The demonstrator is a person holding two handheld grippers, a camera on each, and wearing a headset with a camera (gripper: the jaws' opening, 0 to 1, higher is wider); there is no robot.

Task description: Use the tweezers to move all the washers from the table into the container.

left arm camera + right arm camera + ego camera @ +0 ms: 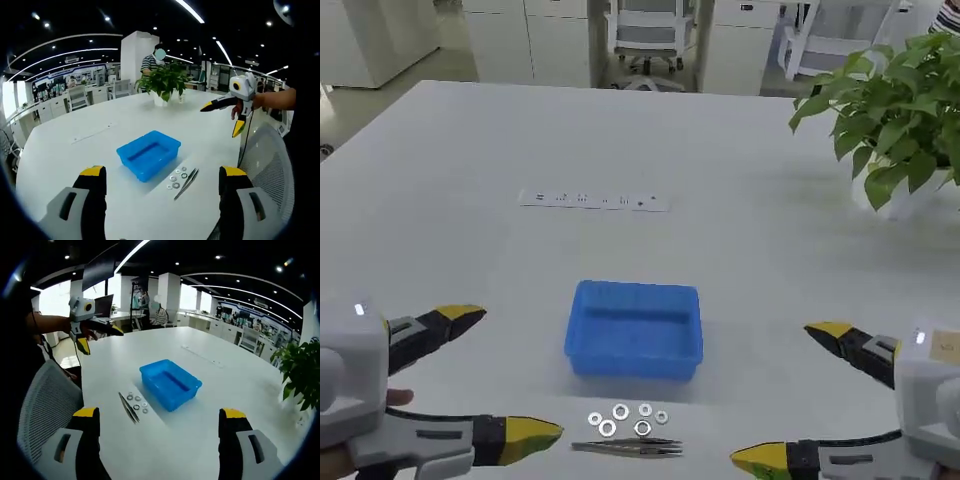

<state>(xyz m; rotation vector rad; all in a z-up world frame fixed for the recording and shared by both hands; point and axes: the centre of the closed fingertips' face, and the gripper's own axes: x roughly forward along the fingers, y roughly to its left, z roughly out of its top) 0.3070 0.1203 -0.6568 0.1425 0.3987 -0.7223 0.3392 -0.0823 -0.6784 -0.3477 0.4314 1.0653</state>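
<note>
Nearest us, our left gripper (520,373) and right gripper (771,394) hover with jaws spread wide and empty, the tweezers (628,448) lying flat on the white table (740,230) between them, untouched by either. Just beyond the tweezers we see the washers (621,412) in a loose cluster, and close behind those the open blue container (635,328). Farther off lie a flat white strip (595,200) and, at the right edge, a potted plant (900,110).
</note>
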